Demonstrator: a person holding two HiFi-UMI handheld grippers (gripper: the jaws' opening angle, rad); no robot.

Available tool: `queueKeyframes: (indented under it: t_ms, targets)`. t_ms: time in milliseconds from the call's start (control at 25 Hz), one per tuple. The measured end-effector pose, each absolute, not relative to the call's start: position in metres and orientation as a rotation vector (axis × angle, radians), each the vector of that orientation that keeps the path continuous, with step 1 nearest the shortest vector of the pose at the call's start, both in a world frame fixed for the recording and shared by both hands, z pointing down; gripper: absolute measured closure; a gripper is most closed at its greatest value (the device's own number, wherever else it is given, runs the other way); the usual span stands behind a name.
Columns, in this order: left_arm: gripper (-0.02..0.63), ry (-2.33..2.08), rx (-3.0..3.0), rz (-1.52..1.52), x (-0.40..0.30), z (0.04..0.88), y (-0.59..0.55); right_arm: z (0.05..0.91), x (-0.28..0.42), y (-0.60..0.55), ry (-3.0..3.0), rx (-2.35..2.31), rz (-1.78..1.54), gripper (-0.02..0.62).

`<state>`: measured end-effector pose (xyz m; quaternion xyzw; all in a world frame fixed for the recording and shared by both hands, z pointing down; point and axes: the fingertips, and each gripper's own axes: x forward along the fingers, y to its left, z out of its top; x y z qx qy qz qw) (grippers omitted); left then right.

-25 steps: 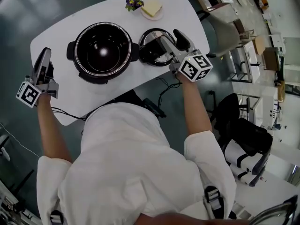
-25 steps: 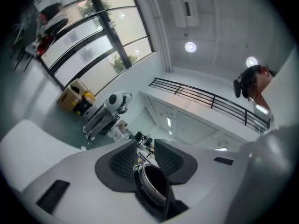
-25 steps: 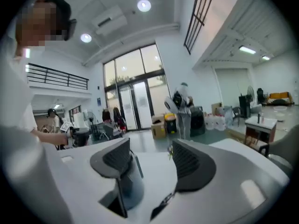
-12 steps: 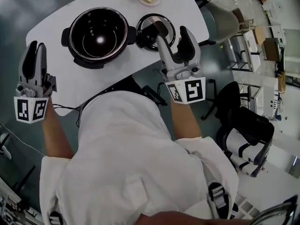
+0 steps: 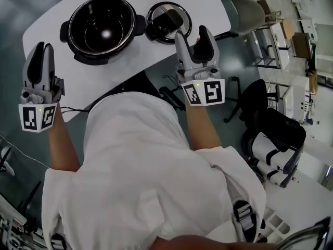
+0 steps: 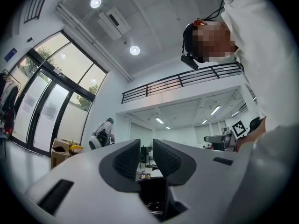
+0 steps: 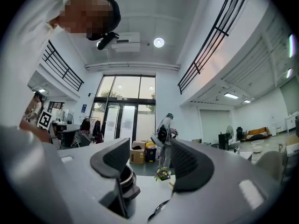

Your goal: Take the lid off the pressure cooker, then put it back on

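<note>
The lid-off step looks done: the lid (image 5: 167, 21) lies on the counter (image 5: 104, 77) beside the open pressure cooker (image 5: 102, 29). The right tongs (image 5: 191, 34) gape empty. The left tongs (image 5: 41, 48), just closing, hold nothing. Next comes regrasping the lid.

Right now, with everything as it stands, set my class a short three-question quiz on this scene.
1. True or false: the lid is seated on the pressure cooker.
2. What is between the jaws of the right gripper? A) the lid B) nothing C) a spoon
3. In the head view, on which side of the pressure cooker does the lid lie?

Key:
1. False. It lies on the table beside the open pressure cooker.
2. B. The jaws stand apart with nothing between them.
3. The right side.
</note>
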<state>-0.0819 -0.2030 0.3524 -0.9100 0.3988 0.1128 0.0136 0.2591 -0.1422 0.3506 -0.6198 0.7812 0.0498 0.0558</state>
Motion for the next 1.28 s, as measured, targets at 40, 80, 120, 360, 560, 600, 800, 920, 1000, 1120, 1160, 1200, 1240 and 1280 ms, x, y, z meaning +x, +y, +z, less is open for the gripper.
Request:
queueKeyframes:
  t_ms: [40, 80, 120, 360, 560, 600, 800, 920, 1000, 1120, 1160, 1200, 1240, 1280]
  targets:
    - [0.522, 1.237, -2.838, 0.347, -0.08, 0.352, -0.203, 0.352, 0.262, -0.141, 2.361, -1.885, 0.139, 0.321]
    - [0.522, 1.233, -2.844, 0.345, -0.079, 0.352, -0.203, 0.353, 0.265, -0.141, 2.352, -1.887, 0.128, 0.321]
    - [0.522, 1.233, -2.854, 0.345, -0.077, 0.353, -0.204, 0.355, 0.267, -0.141, 2.347, -1.889, 0.12, 0.321]
    - [0.52, 1.3, -2.915, 0.355, -0.082, 0.365, -0.223, 0.362, 0.275, -0.15, 2.363, -1.88, 0.094, 0.321]
    - [0.517, 1.401, -2.995, 0.412, -0.096, 0.368, -0.249, 0.363, 0.287, -0.171, 2.39, -1.868, 0.056, 0.321]
    - [0.517, 1.422, -3.015, 0.426, -0.097, 0.368, -0.255, 0.363, 0.291, -0.177, 2.398, -1.863, 0.051, 0.321]
    - [0.512, 1.548, -3.071, 0.467, -0.109, 0.365, -0.267, 0.363, 0.294, -0.213, 2.494, -1.775, 0.062, 0.321]
    - [0.508, 1.603, -3.101, 0.439, -0.112, 0.367, -0.268, 0.374, 0.296, -0.231, 2.562, -1.748, 0.012, 0.321]
    - [0.508, 1.625, -3.134, 0.379, -0.113, 0.371, -0.268, 0.383, 0.298, -0.245, 2.593, -1.746, -0.065, 0.321]
    - [0.499, 1.669, -3.21, 0.289, -0.118, 0.383, -0.269, 0.392, 0.3, -0.261, 2.672, -1.736, -0.088, 0.321]
    - [0.494, 1.68, -3.243, 0.265, -0.12, 0.389, -0.271, 0.395, 0.303, -0.267, 2.702, -1.738, -0.097, 0.321]
    - [0.489, 1.685, -3.276, 0.242, -0.12, 0.394, -0.274, 0.398, 0.306, -0.272, 2.728, -1.742, -0.117, 0.321]
    - [0.486, 1.685, -3.313, 0.222, -0.121, 0.399, -0.277, 0.402, 0.309, -0.277, 2.752, -1.746, -0.142, 0.321]
    - [0.478, 1.683, -3.355, 0.215, -0.121, 0.404, -0.281, 0.406, 0.313, -0.281, 2.778, -1.75, -0.169, 0.321]
